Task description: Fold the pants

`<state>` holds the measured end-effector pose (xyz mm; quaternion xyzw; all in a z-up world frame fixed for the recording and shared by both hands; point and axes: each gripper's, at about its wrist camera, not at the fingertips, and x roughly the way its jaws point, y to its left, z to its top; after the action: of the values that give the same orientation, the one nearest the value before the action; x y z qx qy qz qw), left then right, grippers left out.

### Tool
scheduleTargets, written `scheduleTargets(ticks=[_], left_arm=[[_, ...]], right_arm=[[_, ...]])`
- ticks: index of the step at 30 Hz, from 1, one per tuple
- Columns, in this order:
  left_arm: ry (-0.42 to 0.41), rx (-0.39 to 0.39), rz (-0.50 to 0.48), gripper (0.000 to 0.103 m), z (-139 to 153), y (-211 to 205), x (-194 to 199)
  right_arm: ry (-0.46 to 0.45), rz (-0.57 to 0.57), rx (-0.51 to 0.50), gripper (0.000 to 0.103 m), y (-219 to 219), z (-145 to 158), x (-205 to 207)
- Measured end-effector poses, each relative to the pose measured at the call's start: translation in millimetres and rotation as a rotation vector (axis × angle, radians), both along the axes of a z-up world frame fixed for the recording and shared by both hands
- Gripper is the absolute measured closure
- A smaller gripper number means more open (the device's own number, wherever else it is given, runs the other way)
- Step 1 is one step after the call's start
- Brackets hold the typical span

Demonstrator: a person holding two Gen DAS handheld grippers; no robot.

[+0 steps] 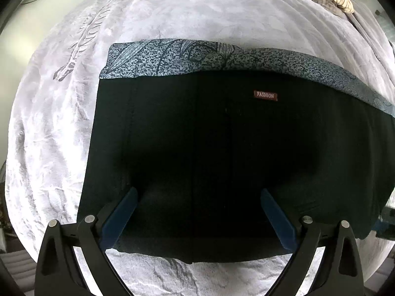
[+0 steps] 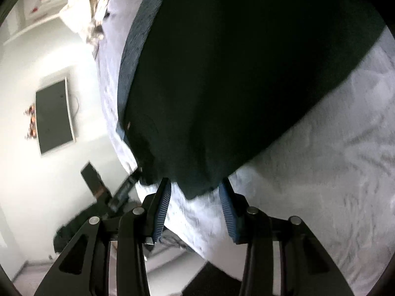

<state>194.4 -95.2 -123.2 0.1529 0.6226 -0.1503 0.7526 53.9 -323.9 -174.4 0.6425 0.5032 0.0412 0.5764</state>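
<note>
The pale grey plush blanket (image 1: pixel 61 123) carries the black fabric pants (image 1: pixel 197 160), spread flat. Left gripper (image 1: pixel 197 215) and right gripper (image 2: pixel 195 202): fingers spread, nothing pinched. Risk: the right gripper, at the blanket's edge, may catch blanket with the hem.

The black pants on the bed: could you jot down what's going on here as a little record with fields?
garment: black pants, lying flat in a folded block
label: small red tag reading FASHION
under it: blue patterned cloth showing along the far edge
surface: pale grey blanket
left tongs: open, over the near edge of the pants, nothing gripped
right tongs: open, at a corner of the pants by the bed's edge
background: dark screen on wall
</note>
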Motion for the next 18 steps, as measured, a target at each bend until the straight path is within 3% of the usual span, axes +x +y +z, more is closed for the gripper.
scheduleTargets(ticks=[2,3,4,7,9,12,15,17,18], left_arm=[[0.003,0.003,0.002,0.003,-1.9,-0.1,1.4],[0.003,0.002,0.002,0.003,-1.4,1.1,1.0],[0.004,0.0,0.0,0.003,-0.7,1.5,1.5],[-0.002,-0.006,-0.011,0.003,-5.1,4.1,3.1],[-0.003,0.001,-0.012,0.003,-10.8,3.8,4.7],[-0.006,0.004,-0.012,0.003,-14.4,2.8,4.5],[-0.007,-0.013,-0.012,0.003,-18.7,6.5,7.0],[-0.009,-0.019,-0.006,0.003,-15.9,6.2,6.5],[-0.011,-0.024,-0.001,0.003,-16.4,7.5,7.0]], right_arm=[[0.018,-0.008,-0.003,0.066,-1.4,-7.2,7.4],[0.027,-0.002,-0.01,0.086,-0.7,-6.2,10.0],[0.026,0.018,-0.036,0.094,-0.3,-1.0,12.4],[-0.003,0.073,-0.134,0.095,0.0,19.9,14.6],[0.049,0.112,-0.185,0.095,3.0,11.7,12.6],[0.089,0.107,-0.171,0.094,2.7,1.4,6.5],[0.128,0.215,-0.225,0.075,1.7,13.7,7.2],[0.122,0.317,-0.285,0.074,2.4,31.7,14.0],[0.078,0.372,-0.343,0.074,2.3,48.9,25.3]])
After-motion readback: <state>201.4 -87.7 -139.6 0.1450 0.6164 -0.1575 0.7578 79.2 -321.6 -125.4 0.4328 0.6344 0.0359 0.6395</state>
